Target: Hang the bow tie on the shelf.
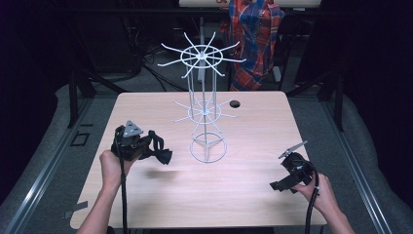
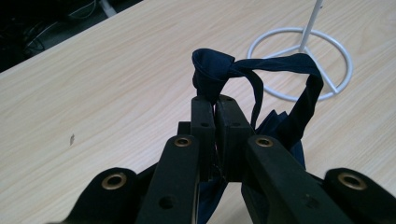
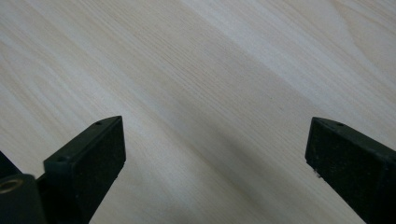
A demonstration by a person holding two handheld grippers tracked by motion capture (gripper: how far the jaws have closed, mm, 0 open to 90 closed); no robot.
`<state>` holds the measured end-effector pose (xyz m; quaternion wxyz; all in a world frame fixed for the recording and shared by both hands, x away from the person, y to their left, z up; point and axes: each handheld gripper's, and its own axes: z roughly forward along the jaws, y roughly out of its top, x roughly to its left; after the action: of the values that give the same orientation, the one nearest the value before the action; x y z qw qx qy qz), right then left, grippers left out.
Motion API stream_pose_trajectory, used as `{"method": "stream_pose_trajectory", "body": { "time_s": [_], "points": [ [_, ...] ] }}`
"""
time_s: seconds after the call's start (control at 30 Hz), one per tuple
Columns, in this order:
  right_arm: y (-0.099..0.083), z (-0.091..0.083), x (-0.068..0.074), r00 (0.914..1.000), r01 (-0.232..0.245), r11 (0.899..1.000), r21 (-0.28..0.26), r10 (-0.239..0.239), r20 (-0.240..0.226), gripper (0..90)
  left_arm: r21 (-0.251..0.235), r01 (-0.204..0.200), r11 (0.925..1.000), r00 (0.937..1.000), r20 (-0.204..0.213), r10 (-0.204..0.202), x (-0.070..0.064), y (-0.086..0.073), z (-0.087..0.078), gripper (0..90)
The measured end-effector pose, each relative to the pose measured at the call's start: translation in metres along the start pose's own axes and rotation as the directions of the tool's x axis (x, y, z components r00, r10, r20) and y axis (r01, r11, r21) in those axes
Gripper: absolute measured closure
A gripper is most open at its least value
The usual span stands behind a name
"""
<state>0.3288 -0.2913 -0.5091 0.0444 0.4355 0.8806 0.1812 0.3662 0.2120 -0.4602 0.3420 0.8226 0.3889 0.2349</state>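
A dark navy strap with a knot and a loop (image 2: 224, 67) hangs from my left gripper (image 2: 215, 100), whose jaws are shut on it just below the knot. In the high view the left gripper (image 1: 146, 146) holds that strap (image 1: 159, 152) above the table's left side, left of the white wire rack (image 1: 203, 87). The rack's ring base (image 2: 327, 46) lies just beyond the strap's loop. My right gripper (image 3: 215, 149) stands open over bare wood with nothing between its jaws. It rests low at the table's front right (image 1: 285, 183).
The wooden table (image 1: 243, 195) has a small round hole (image 1: 235, 104) behind the rack. The rack carries two tiers of radiating wire hooks. A red and blue plaid cloth (image 1: 254, 34) hangs behind the table. Dark floor and cables surround the table.
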Motion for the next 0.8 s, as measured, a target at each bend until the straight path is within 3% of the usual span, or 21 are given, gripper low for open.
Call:
{"method": "stream_pose_trajectory", "body": {
  "time_s": [0.2,0.23,0.33,0.8],
  "points": [
    [-0.001,0.001,0.000,1.0000,0.005,1.000,0.000,-0.005,0.006,2.3,-0.037,-0.006,0.9993,0.9999,0.010,0.007,-0.001,0.011,0.005,86.5],
    [-0.001,0.002,0.000,0.9999,-0.005,1.000,-0.011,0.004,-0.016,1.8,-0.044,-0.005,0.9990,0.9999,0.012,0.005,-0.001,0.012,0.006,86.5],
    [-0.001,0.000,0.000,1.0000,0.001,1.000,0.001,-0.001,0.000,1.8,-0.057,0.002,0.9984,0.9998,0.019,-0.001,0.002,0.015,0.006,86.5],
    [-0.002,0.003,-0.001,1.0000,-0.008,1.000,0.012,0.008,0.002,1.8,-0.141,-0.001,0.9900,0.9991,0.042,0.007,0.004,0.034,-0.006,86.5]
  ]
}}
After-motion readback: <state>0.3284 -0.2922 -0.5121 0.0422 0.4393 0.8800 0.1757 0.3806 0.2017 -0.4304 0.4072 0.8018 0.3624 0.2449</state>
